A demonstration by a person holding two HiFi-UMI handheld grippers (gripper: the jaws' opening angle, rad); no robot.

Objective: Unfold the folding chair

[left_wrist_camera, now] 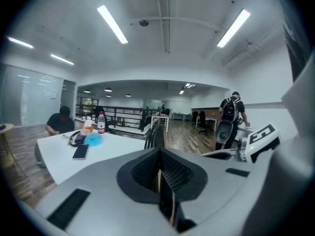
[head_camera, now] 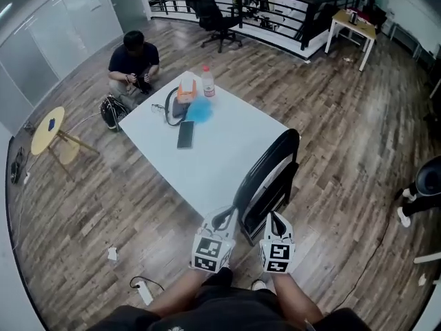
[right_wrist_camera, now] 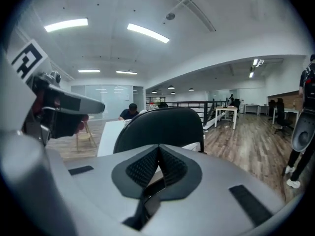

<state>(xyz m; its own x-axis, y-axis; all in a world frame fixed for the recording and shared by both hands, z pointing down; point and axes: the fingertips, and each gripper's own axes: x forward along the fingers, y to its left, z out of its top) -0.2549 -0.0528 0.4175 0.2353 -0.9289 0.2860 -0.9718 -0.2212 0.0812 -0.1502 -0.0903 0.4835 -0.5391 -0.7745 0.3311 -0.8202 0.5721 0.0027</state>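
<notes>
Wood floor (head_camera: 331, 116); black folding chair (head_camera: 272, 181) stands folded, upright.

Folding chair (left_wrist_camera: 155, 135) ahead; left gripper (left_wrist_camera: 160, 161) jaws together.

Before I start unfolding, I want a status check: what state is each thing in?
Folding chair: folded, standing beside the table.
Left gripper: shut, empty.
Right gripper: shut, empty.
Water bottle: upright on the table.
Phone: lying flat on the table.
</notes>
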